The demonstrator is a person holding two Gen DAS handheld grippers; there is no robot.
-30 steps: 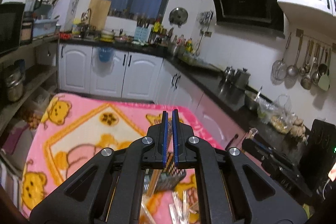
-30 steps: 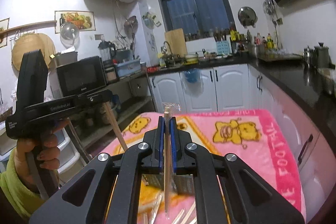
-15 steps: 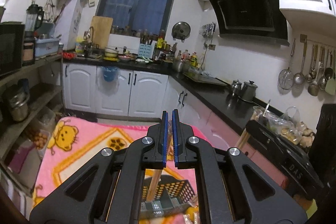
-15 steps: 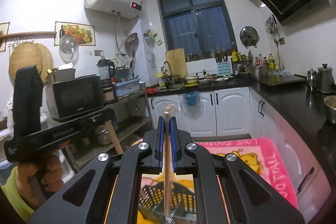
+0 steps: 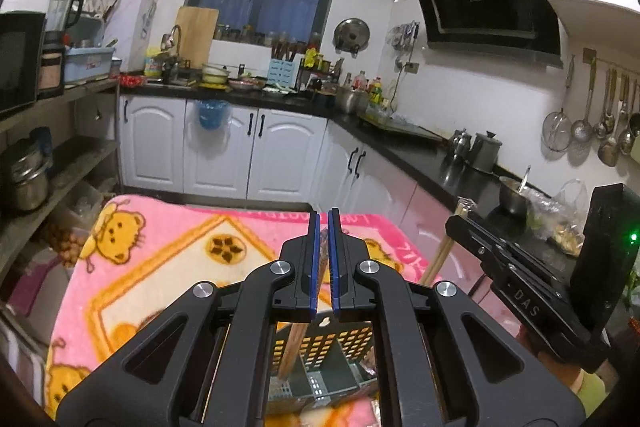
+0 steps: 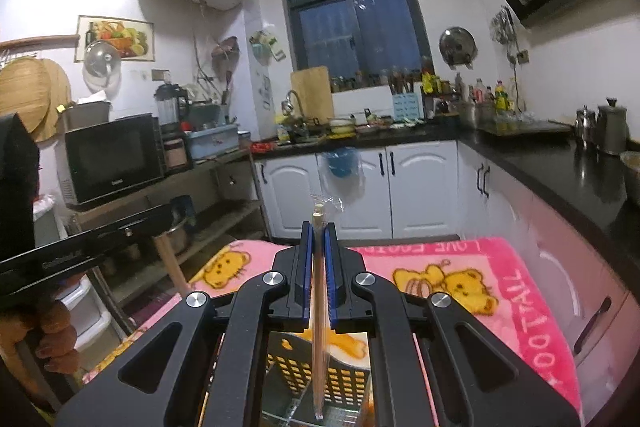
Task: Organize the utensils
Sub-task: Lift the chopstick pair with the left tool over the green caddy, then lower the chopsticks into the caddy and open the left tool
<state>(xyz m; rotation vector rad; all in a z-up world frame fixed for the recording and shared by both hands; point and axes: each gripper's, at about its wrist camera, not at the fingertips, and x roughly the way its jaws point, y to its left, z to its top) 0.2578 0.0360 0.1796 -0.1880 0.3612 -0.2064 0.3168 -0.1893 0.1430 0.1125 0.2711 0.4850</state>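
The left hand-held gripper [image 5: 324, 259] was clamped narrow on brown wooden chopsticks [image 5: 294, 351], whose lower ends hung at 6 o'clock into the perforated utensil basket [image 5: 332, 343] below. The right hand-held gripper [image 6: 319, 263] was likewise pinched on a pair of plastic-wrapped chopsticks [image 6: 319, 339], held nearly upright, tops poking out at 12 o'clock and tips dipping toward the same basket [image 6: 344, 375]. The basket sat on a pink bear-print blanket [image 5: 160, 251] spread under both tools. In the left view, the right tool appeared at 3 o'clock; in the right view, a hand [image 6: 52, 335] gripped the left tool at 9 o'clock. White cabinets [image 6: 420, 183] and a dark counter [image 6: 560, 167] stood beyond at 12 to 2 o'clock.
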